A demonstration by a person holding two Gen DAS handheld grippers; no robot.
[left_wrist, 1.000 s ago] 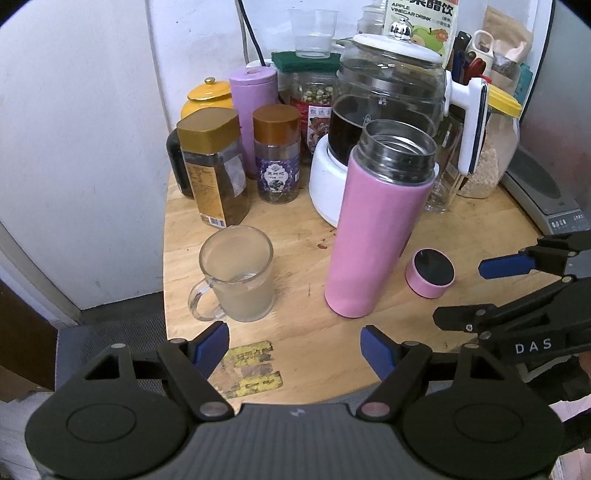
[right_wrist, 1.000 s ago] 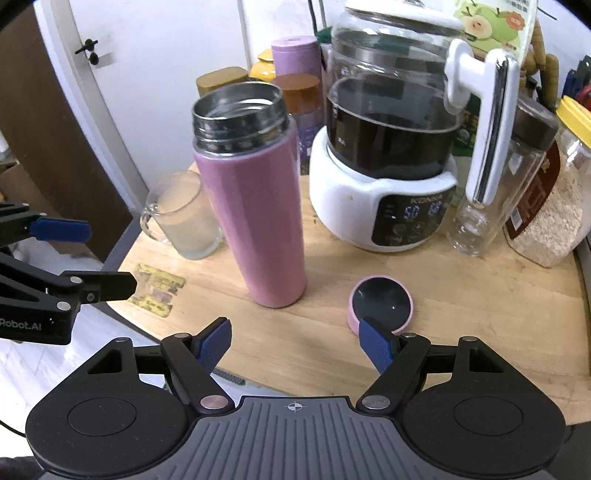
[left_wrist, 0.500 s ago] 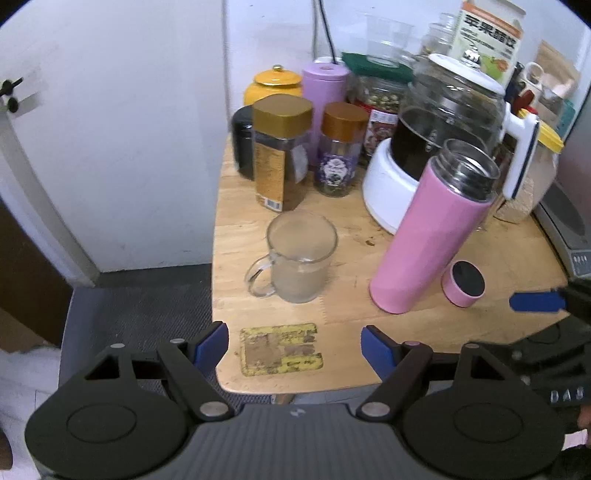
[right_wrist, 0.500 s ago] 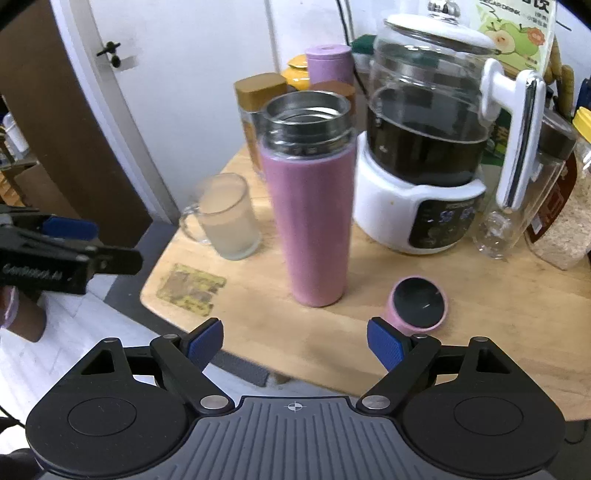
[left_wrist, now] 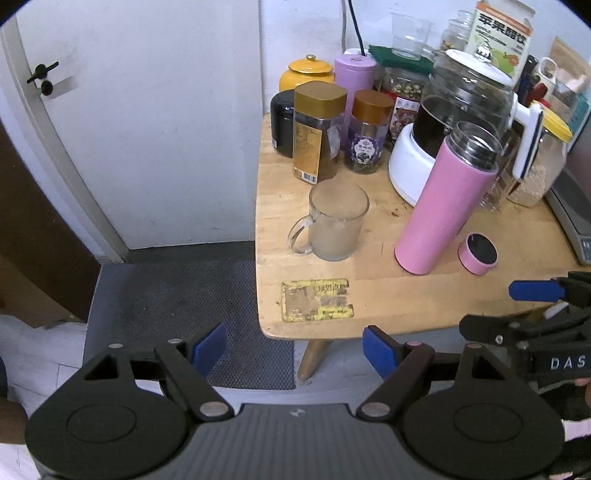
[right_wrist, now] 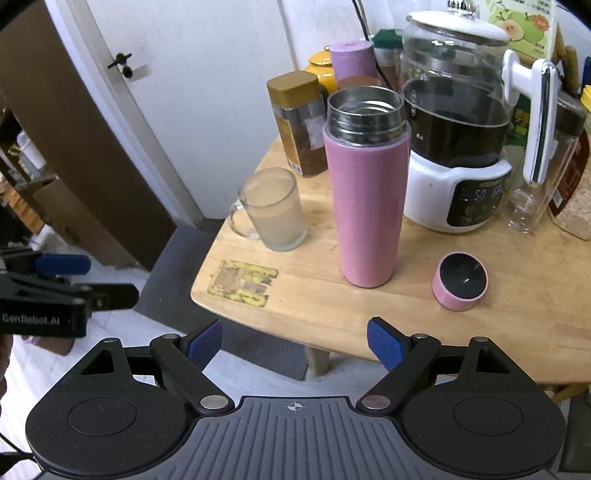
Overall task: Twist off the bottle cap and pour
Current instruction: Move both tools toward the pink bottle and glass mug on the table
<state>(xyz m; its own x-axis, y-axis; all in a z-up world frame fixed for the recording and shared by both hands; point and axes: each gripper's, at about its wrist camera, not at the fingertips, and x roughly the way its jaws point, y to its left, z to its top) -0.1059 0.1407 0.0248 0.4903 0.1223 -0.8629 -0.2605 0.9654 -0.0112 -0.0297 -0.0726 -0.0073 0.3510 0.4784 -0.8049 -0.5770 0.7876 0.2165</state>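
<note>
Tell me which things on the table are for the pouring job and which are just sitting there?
For the job:
pink bottle, open and upright
pink cap, off, lying beside the bottle
glass mug, cloudy liquid inside

Just sitting there:
glass kettle with dark liquid
gold-lidded jar
purple tin
yellow pot
juice carton
yellow sticker

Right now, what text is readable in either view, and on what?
"DAS": right tool body.
"GenRobot.AI": left tool body.
"50": kettle base display; the digits beside it and the brand above are blurred.
Chinese characters on the apple drink carton, jar labels and table sticker: unreadable.
</note>
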